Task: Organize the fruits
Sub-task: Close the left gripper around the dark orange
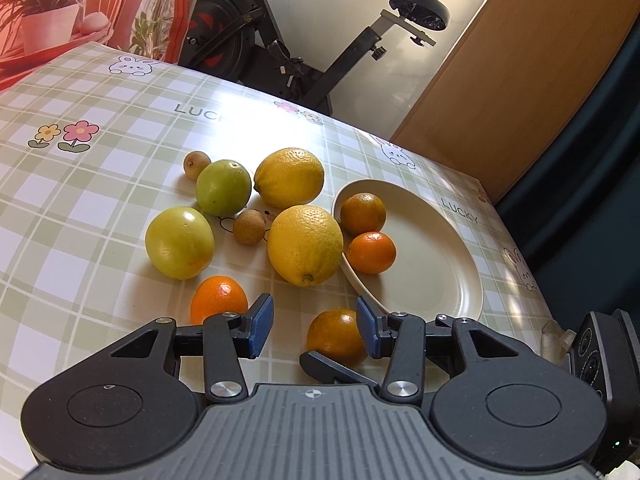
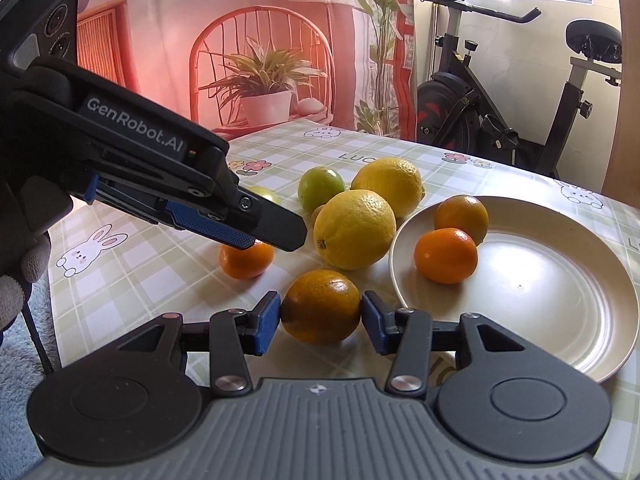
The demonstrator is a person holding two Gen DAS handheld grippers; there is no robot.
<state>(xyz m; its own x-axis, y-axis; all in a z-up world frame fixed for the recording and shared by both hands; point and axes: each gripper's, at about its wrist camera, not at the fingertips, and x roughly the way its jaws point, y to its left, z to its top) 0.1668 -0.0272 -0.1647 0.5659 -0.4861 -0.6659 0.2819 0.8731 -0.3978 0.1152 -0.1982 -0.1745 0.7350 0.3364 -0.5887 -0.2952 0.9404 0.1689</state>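
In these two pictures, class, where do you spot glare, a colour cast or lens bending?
Left wrist view: white glare washes out the tablecloth behind the fruit, and the table edge curves from the fisheye lens. Right wrist view: a pinkish cast tints the backdrop, and the plate carries a soft sheen.

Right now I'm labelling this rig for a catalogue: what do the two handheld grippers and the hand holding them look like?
Both grippers share one design: black linkage arms with silver pivot screws, blue textured pads, round black hubs and a ribbed grey base. The left gripper's body reads "GenRobot.AI" in white. A grey knit glove covers the hand.
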